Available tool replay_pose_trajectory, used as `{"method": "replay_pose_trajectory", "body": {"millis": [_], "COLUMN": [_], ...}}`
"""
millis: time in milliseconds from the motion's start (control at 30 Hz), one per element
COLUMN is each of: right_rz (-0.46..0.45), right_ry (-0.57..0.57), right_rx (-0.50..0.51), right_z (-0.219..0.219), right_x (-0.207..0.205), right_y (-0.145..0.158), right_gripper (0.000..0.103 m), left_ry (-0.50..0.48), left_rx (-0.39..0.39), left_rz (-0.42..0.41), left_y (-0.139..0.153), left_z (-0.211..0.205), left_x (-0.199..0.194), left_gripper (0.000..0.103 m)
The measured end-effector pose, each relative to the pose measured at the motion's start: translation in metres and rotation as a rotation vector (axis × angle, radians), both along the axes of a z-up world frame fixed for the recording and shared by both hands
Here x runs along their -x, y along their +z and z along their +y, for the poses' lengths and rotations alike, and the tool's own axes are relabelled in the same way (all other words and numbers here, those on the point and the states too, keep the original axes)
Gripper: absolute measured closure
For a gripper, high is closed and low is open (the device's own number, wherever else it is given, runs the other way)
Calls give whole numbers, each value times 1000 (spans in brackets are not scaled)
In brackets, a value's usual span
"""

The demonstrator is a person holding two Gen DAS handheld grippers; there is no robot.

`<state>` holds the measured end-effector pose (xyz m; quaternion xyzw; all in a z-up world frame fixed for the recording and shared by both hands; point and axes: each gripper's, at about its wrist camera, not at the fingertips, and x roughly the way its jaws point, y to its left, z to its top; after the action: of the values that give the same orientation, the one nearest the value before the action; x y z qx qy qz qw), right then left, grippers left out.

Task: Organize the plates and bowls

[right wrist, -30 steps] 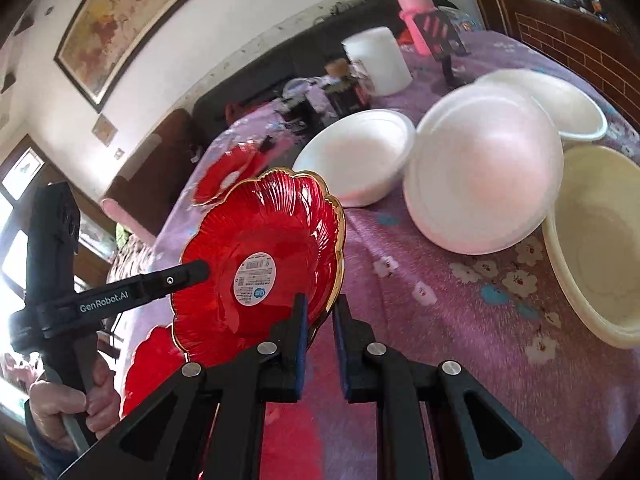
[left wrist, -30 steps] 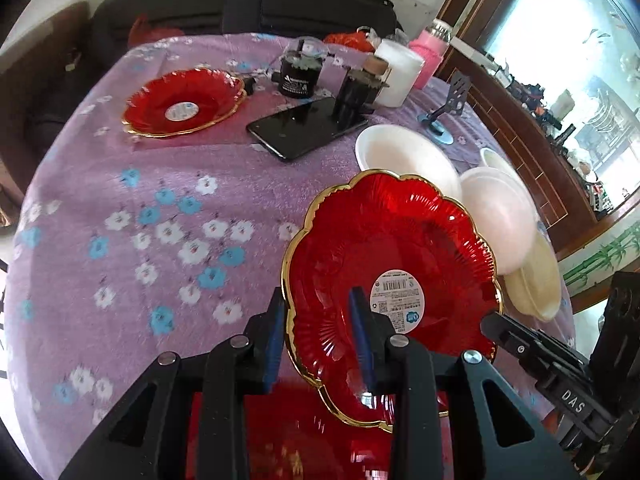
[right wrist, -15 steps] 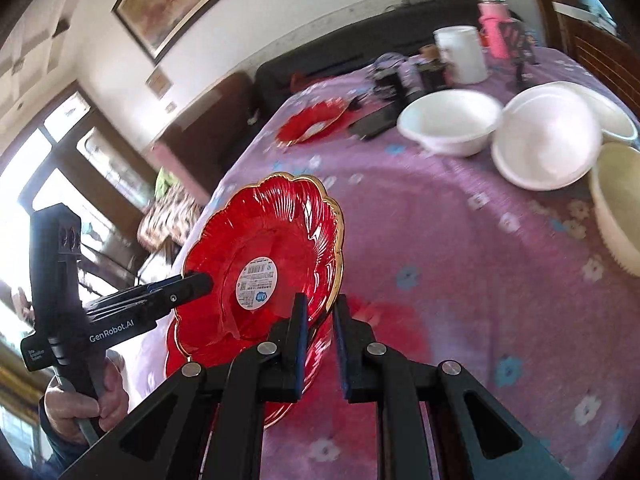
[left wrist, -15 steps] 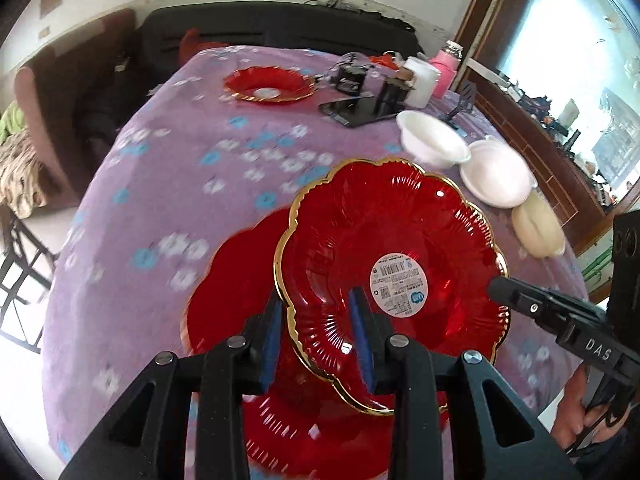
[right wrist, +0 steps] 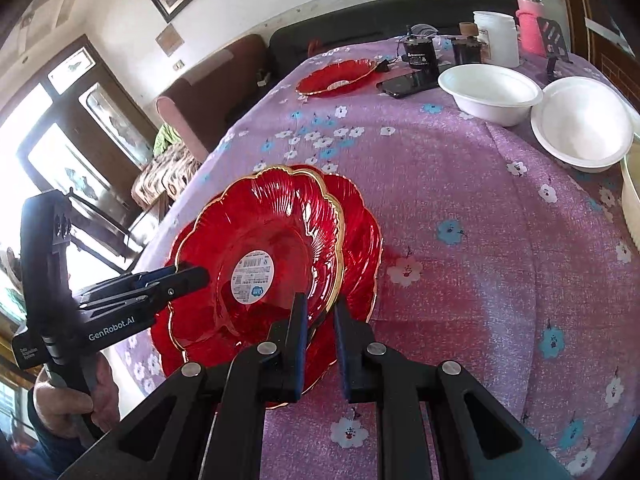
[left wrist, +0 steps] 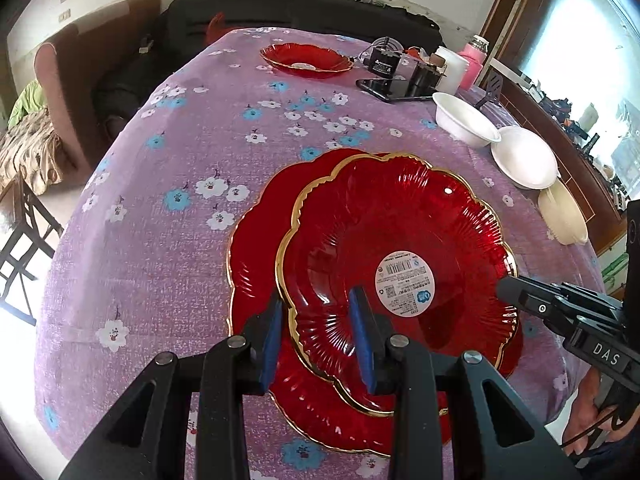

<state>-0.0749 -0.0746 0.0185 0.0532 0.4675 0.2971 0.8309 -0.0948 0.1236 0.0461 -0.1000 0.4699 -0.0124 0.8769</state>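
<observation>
Gripper (left wrist: 318, 326) hides plate (left wrist: 400, 240) rim.

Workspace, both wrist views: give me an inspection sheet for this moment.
Surface: table under purple flowered cloth.
Job's things: held red plate over second red plate; third red plate far side; white bowls; cream bowl at edge.
Clutter: phone, dark jars, white tub, pink bottle.
Grippers: left gripper and right gripper each clamp the held plate's rim.
Cables: thin lead by jars.
Surroundings: sofa, window, framed picture.
</observation>
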Motion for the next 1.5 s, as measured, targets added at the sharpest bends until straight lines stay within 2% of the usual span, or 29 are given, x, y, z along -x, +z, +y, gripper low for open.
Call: {"method": "replay_pose_trajectory", "body": {"millis": [100,400,800,933,967,1100,1233,1500], "right_rz": [-17,-25,-47,-59,-64,-81,-93,-134], "right_ry": [-1,-3,-32,-55,-61,-116,-183,-413], "right_rx": [15,28,-6,-54,-60,-96,-130,-185], "right_z": [4,5,-9,-24,-28,-53,-90,-207], "right_x": [2,6,8,9,9,9,8,4], "right_y": [1,3,14,24,26,32,35,42], "right_gripper": [89,85,85,85,85,85,85,85], "left_ry": [4,21,24,2,-8,-70,-160,-326], "left_rx": [-11,-110,-137,-140,-142,-146,-90,10], "left_rz": [-15,-78,-107,-137,-147,-171,-162,-92], "left_y": [0,9,20,33,38,52,60,61], "left_z": [1,-4,-6,-15,-19,-45,-79,-163], "left_x": [2,7,12,13,13,5,-7,-38], "left_gripper": [73,70,69,68,65,62,62,62]}}
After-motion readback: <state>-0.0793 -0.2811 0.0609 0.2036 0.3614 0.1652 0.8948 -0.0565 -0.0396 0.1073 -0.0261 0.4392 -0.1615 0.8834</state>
